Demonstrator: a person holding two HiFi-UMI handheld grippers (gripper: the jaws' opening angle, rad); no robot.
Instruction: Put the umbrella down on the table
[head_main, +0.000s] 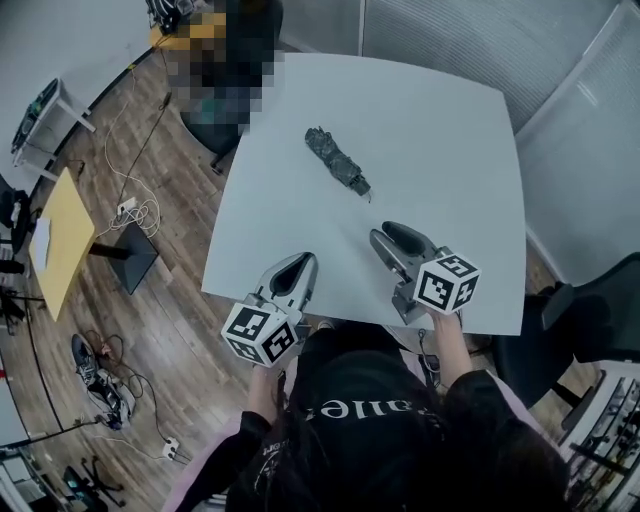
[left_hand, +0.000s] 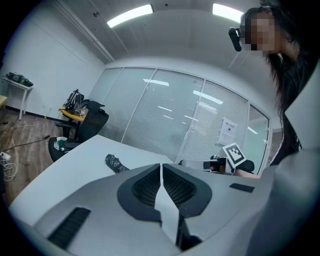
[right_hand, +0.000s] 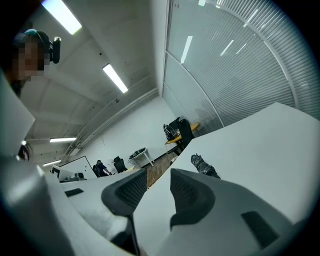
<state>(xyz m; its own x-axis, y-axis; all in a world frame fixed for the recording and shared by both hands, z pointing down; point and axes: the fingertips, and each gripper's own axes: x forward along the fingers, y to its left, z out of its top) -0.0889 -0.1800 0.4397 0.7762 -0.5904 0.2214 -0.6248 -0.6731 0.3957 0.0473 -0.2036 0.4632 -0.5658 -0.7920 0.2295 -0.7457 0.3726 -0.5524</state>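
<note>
The folded umbrella (head_main: 338, 160), dark with a camouflage print, lies by itself on the white table (head_main: 450, 130), beyond both grippers. My left gripper (head_main: 303, 262) hovers over the table's near edge, its jaws closed together and empty. To its right, my right gripper (head_main: 396, 233) is above the table, nearer the umbrella, jaws apart with nothing between them. The left gripper view shows the umbrella (left_hand: 114, 162) ahead to the left of the closed gripper (left_hand: 161, 165). In the right gripper view the umbrella (right_hand: 202, 165) lies ahead, past the right jaw of the gripper (right_hand: 157, 174).
A black office chair (head_main: 215, 130) stands at the table's far left corner, beside a blurred-out person. A yellow-topped side table (head_main: 65, 235) and cables (head_main: 135, 210) are on the wooden floor at left. Another dark chair (head_main: 590, 320) is at right. Glass walls with blinds (head_main: 480, 40) stand behind.
</note>
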